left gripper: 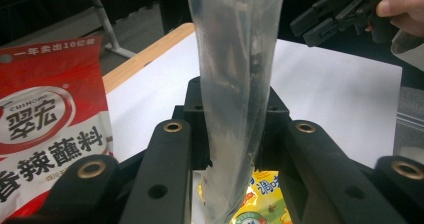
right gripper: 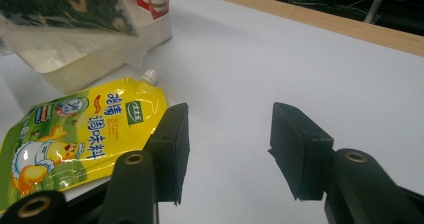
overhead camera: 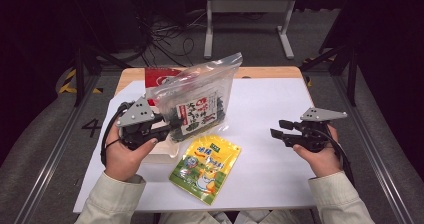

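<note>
Your left hand-held gripper grips the clear bag — it hides most of the red packet at the counter's far-left corner; your right hand-held gripper is wide, empty.

Three food packets are sitting at the left half of the table: one clear zip bag with a dark printed packet inside, one yellow spouted pouch lying toward the near edge, and one red and white packet lying toward the far left corner. Two hand-held grippers are showing, one left gripper and one right gripper, each carrying two black jaws.
</note>
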Demonstrator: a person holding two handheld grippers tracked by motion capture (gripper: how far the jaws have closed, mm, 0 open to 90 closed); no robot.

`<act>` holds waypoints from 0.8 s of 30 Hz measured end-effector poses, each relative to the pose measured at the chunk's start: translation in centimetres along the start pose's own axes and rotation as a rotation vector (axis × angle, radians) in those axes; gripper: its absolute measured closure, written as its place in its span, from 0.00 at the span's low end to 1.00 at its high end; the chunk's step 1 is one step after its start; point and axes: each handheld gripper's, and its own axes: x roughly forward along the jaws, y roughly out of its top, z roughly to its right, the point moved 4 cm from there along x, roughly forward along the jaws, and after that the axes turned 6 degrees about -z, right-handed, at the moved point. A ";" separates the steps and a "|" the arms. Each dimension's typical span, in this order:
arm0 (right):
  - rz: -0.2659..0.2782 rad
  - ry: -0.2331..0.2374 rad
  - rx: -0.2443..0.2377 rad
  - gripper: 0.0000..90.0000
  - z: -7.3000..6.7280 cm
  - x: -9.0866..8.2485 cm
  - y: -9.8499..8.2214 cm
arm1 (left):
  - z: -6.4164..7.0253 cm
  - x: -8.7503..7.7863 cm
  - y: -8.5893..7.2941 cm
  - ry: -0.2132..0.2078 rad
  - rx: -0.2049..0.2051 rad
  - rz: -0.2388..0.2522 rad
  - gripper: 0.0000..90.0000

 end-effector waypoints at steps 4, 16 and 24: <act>-0.008 0.005 0.012 0.55 0.3 0.0 -0.5 | -0.8 -0.6 0.0 0.035 -0.005 0.006 0.82; -0.024 -0.011 0.041 0.55 0.9 -0.3 -1.6 | -3.2 -1.4 -0.6 0.075 0.013 0.005 0.82; -0.031 -0.014 0.058 0.54 1.3 -0.5 -2.1 | -4.5 -1.9 -1.2 0.089 0.011 0.001 0.82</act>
